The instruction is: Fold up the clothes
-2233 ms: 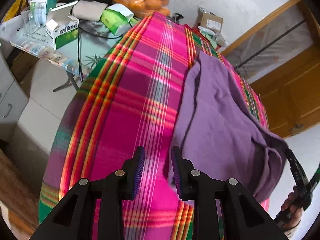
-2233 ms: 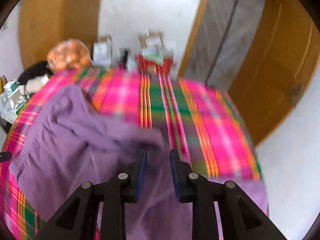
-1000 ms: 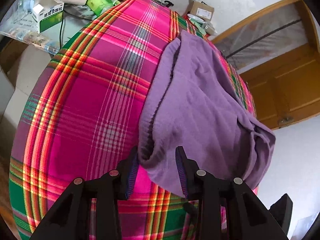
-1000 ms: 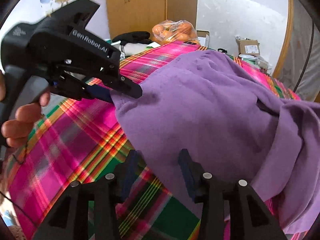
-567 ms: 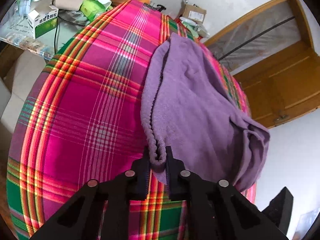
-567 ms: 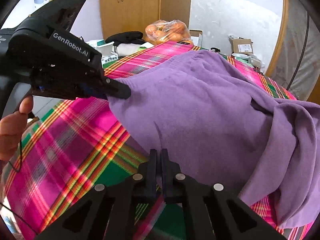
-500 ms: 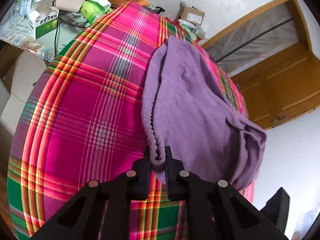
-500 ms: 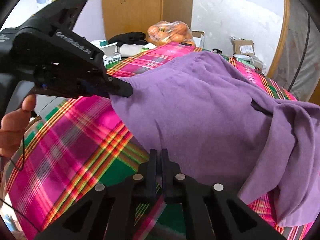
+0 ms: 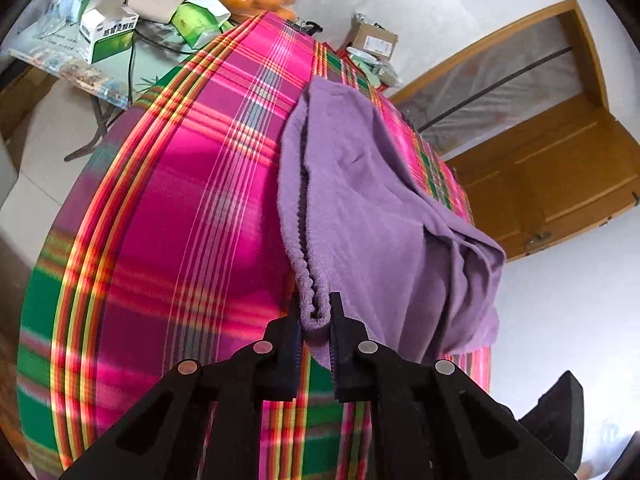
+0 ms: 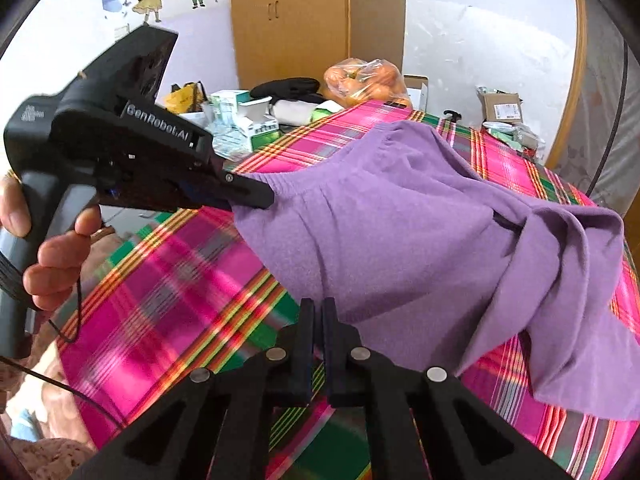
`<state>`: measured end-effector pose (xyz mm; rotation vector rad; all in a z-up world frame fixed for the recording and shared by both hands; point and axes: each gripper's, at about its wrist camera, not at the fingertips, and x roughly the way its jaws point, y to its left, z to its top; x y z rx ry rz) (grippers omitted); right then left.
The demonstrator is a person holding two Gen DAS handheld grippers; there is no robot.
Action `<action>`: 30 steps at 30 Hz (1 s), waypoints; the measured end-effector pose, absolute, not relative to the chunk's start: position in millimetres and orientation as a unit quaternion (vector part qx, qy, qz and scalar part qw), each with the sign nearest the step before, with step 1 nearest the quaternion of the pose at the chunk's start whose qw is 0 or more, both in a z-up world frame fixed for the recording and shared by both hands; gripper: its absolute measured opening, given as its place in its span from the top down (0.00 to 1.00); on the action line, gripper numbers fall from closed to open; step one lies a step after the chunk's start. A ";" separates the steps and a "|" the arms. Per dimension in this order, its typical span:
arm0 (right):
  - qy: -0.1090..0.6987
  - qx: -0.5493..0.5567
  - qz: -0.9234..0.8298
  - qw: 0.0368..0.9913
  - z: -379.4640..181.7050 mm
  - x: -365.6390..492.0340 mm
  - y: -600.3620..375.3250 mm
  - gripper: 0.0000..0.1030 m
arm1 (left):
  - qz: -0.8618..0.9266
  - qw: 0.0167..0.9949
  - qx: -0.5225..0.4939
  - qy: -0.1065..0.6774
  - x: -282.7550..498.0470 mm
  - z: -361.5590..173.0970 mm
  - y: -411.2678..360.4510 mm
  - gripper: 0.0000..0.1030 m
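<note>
I had the left gripper pinched on the ribbed hem of the purple garment, its two black fingers pressed against a fold of the fleece on either side. From the left wrist view the garment ran away from the jaws along the pink plaid tablecloth, its near end lifted off the cloth and its right side bunched and hanging in loose folds.

My right gripper had its fingers pressed nearly flat together at the lower edge of the same garment. The purple edge met the fingertips there, so I read it as a thin pinch on the fabric, though the cloth between the pads was hard to make out.

In the right wrist view I could see the left gripper from the side, a hand wrapped around its grey handle, its tip clamped on the gathered hem. The garment stretched between the two grips and sagged toward the right, where a doubled flap drooped over the tablecloth.

At the far end of the table sat a bag of oranges, some green-and-white boxes and a cardboard box. A wooden cabinet stood behind them against the wall.
</note>
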<state>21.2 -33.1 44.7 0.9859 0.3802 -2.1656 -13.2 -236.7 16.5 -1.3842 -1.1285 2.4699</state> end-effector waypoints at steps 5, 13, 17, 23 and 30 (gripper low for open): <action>0.149 0.378 -0.833 0.375 50.1 45.8 -26.1 0.96 | 0.809 0.047 -0.448 -0.376 11.0 17.3 -232.2 0.89; 0.156 0.372 -0.825 0.395 50.9 82.3 -17.5 0.96 | 0.812 0.044 -0.441 -0.379 51.7 17.8 -224.1 0.89; 0.158 0.377 -0.818 0.405 45.1 94.5 -11.7 0.98 | 0.811 0.036 -0.443 -0.381 72.5 14.1 -224.2 0.89; 0.163 0.393 -0.810 0.403 28.9 96.4 -6.5 0.98 | 0.797 0.026 -0.468 -0.382 83.7 -5.9 -219.1 0.89; 0.129 0.418 -0.796 0.417 21.1 84.6 0.7 0.98 | 0.798 0.012 -0.471 -0.376 74.8 -6.7 -219.6 0.88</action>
